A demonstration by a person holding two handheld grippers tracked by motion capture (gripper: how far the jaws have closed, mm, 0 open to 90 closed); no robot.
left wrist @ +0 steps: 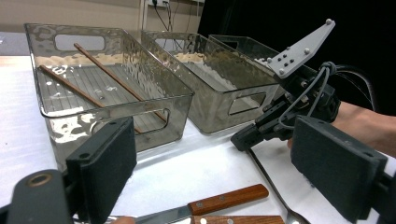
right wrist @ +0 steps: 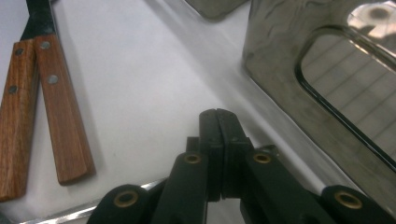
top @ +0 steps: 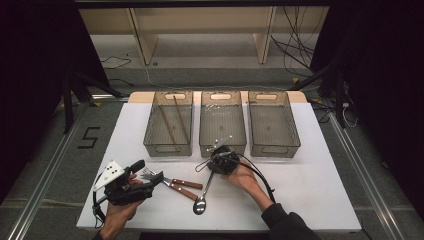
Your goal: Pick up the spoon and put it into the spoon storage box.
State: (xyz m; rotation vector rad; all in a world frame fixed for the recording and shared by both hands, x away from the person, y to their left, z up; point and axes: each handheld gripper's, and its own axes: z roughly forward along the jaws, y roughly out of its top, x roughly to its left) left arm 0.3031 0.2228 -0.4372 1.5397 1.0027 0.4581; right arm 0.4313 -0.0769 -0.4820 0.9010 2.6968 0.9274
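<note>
A metal spoon lies on the white table, its handle running up to my right gripper. That gripper is shut, its pads meeting at the tips just in front of the middle bin. The handle passes under its jaws; I cannot tell whether it is pinched. My left gripper is open over the metal ends of two wooden-handled utensils, holding nothing. Their handles lie side by side.
Three clear grey bins stand in a row at the back. The left bin holds two chopsticks. The right bin looks bare inside. The table's front edge is close to both hands.
</note>
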